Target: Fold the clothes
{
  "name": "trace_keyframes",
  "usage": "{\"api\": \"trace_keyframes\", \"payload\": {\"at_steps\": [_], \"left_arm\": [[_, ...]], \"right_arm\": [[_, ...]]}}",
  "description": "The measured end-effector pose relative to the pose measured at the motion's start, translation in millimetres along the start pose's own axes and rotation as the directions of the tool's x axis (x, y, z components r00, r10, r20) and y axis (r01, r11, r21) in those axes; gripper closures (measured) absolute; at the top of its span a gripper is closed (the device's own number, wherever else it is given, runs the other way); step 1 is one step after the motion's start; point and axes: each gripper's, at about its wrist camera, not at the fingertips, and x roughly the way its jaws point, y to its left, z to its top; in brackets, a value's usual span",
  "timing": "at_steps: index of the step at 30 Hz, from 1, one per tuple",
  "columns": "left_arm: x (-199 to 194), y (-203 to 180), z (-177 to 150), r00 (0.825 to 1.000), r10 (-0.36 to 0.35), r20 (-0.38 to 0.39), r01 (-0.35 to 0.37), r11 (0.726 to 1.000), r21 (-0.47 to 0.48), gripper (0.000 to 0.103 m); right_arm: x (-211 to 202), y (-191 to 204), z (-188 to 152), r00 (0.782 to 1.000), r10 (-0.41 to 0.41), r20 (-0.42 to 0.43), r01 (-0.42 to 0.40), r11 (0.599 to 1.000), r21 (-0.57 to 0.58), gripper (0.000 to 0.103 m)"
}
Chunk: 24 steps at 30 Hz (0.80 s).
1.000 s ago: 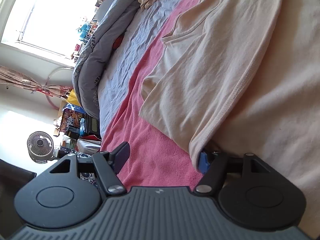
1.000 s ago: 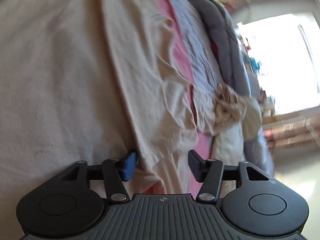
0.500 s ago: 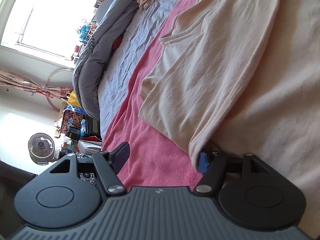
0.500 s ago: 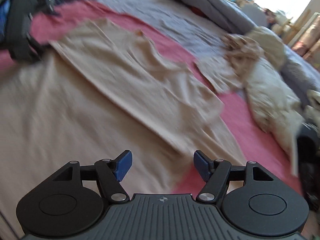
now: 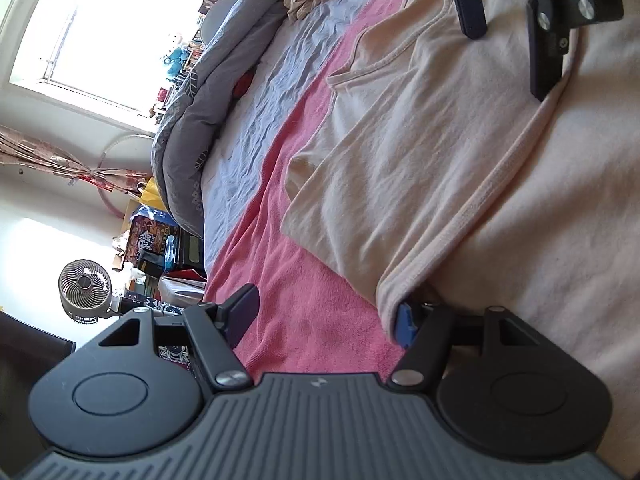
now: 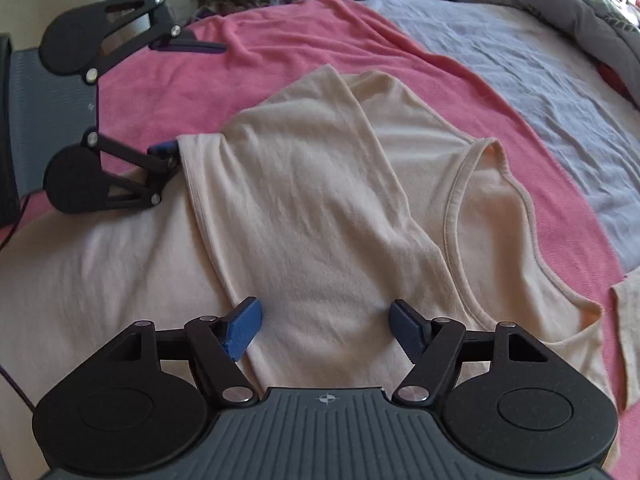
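shirt (image 6: 320, 200): beige tank top, flat on pink blanket (image 6: 280, 48), side panel folded over the middle.
risk: my left gripper (image 5: 324, 312) has one finger under the fold's corner; pulling out could drag the fold open.
left gripper pose: low, at shirt's edge, jaws apart, nothing clamped.
right gripper (image 6: 326, 326): hovers above shirt's middle, jaws wide apart, empty.

Pink blanket (image 6: 304, 40) strip beyond the cream shirt (image 6: 312, 200) lies bare; left gripper (image 6: 176, 92) blocks its far-left corner, grey duvet (image 6: 580, 4) walls the right.
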Motion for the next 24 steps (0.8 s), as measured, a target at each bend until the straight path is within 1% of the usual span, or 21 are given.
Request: {"api": "trace_keyframes", "payload": {"at_steps": [1, 3, 4, 7, 9, 11, 13, 14, 18, 23, 24], "left_arm": [[0, 2, -1, 1.0, -0.006, 0.005, 0.006, 1.0, -0.003, 0.033], [0, 7, -4, 1.0, -0.023, 0.02, 0.023, 1.0, -0.014, 0.031], [0, 11, -6, 0.999, -0.039, 0.03, 0.04, 0.999, -0.024, 0.03], [-3, 24, -12, 0.993, -0.102, 0.066, 0.104, 0.994, -0.035, 0.03], [-8, 34, -16, 0.985, -0.149, 0.093, 0.152, 0.988, -0.033, 0.03], [-14, 44, -20, 0.974, -0.194, 0.119, 0.199, 0.98, -0.033, 0.026], [-20, 54, -24, 0.963, -0.231, 0.141, 0.239, 0.97, -0.042, 0.023], [-19, 56, -25, 0.96, -0.244, 0.138, 0.253, 0.966, -0.048, 0.022], [-9, 57, -26, 0.95, -0.293, 0.111, 0.302, 0.951, -0.073, 0.017], [-2, 60, -24, 0.942, -0.327, 0.079, 0.335, 0.932, -0.139, 0.017], [-4, 65, -24, 0.935, -0.346, 0.081, 0.355, 0.92, -0.165, 0.017]], "right_arm": [[-2, -4, -3, 1.0, 0.016, -0.003, -0.016, 1.0, -0.002, 0.029], [-7, -10, -12, 1.0, 0.008, -0.025, -0.009, 1.0, -0.026, 0.025], [-9, -13, -16, 0.999, 0.001, -0.037, -0.003, 0.999, -0.039, 0.024], [-20, -25, -33, 0.997, -0.024, -0.08, 0.022, 0.999, -0.029, 0.019], [-26, -35, -45, 0.994, -0.028, -0.104, 0.028, 1.0, 0.005, 0.017], [-30, -42, -54, 0.993, -0.025, -0.117, 0.029, 0.999, 0.033, 0.016], [-32, -44, -61, 0.991, -0.033, -0.127, 0.037, 0.999, 0.034, 0.015], [-33, -44, -64, 0.991, -0.04, -0.129, 0.044, 0.999, 0.026, 0.012], [-32, -47, -71, 0.991, -0.052, -0.126, 0.061, 0.996, 0.07, 0.0], [-32, -46, -74, 0.992, -0.059, -0.111, 0.069, 0.994, 0.083, 0.0], [-32, -45, -75, 0.992, -0.06, -0.107, 0.069, 0.994, 0.083, 0.0]]}}
